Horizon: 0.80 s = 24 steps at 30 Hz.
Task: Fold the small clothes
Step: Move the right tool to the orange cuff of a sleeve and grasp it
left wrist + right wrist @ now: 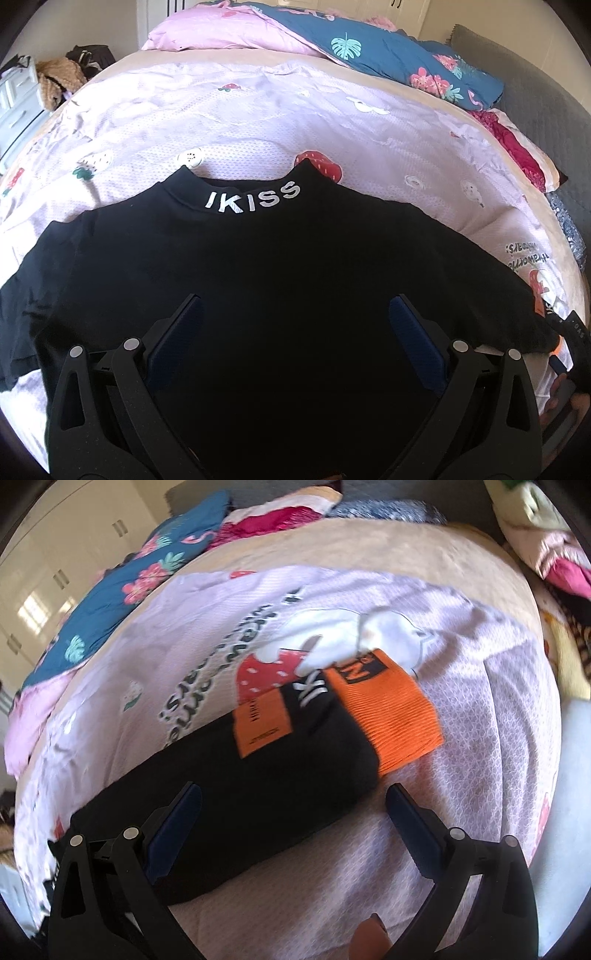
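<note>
A black top with white "IKISS" lettering on its collar lies flat on the pink strawberry-print bed sheet, collar away from me. My left gripper is open, hovering over the middle of the top and holding nothing. In the right wrist view, one black sleeve with an orange cuff and an orange patch stretches across the sheet. My right gripper is open over the sleeve, empty, its right finger beyond the sleeve edge.
A folded teal floral quilt and a pink blanket lie at the head of the bed. A red patterned pillow sits at the right edge. Clothes are piled on a dresser at far left.
</note>
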{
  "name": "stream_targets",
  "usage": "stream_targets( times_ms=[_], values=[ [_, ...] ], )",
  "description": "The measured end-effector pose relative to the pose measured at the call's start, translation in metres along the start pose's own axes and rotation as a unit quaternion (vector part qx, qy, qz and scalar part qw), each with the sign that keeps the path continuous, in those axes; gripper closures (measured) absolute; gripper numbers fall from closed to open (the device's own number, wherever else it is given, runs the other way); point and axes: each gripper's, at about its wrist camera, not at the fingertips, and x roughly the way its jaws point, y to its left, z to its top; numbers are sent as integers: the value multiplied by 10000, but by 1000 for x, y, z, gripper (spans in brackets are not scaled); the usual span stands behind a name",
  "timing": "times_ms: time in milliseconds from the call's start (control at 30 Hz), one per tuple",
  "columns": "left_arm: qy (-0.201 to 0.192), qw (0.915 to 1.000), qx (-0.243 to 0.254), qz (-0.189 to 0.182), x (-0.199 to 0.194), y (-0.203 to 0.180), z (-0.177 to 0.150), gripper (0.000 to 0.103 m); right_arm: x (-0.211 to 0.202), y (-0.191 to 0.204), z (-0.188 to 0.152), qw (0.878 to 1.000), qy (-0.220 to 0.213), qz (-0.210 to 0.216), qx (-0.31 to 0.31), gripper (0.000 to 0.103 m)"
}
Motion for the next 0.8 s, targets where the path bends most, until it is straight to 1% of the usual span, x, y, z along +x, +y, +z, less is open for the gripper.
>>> stream_targets(
  times_ms=[100, 167, 233, 267, 300, 333, 367, 500, 633, 800],
  values=[
    [18, 10000, -1, 42, 5, 1, 2, 9, 9, -7, 7, 9998, -23, 78, 156, 4],
    [33, 10000, -36, 35, 7, 2, 1, 9, 13, -10, 10, 9996, -86, 107, 248, 14],
    [48, 9999, -87, 18, 6, 5, 0, 9, 13, -13, 13, 9992, -213, 40, 337, 47],
    [42, 9999, -134, 0, 5, 7, -1, 9, 14, -14, 15, 9989, -275, 69, 361, 56],
    [33, 9999, -168, -21, 4, 8, -1, 9, 13, -16, 16, 9987, -330, 112, 377, 71],
    [20, 9998, -199, -43, 2, 9, -2, 9, 11, -18, 17, 9981, -409, 207, 406, 84],
    [-1, 9997, -229, -50, -1, 11, -2, 9, 8, -19, 17, 9975, -470, 347, 408, 87],
    [-35, 9997, -232, 33, -10, 13, -3, 9, -16, -6, 17, 9919, -864, 927, 66, 88],
    [-159, 9995, -249, 81, -26, 18, 0, 9, -39, 18, 15, 9829, -1084, 1454, -322, 88],
    [-376, 9988, -286, 147, -48, 28, 6, 9, -69, 49, 9, 9688, -1169, 2030, -809, 89]
  ],
)
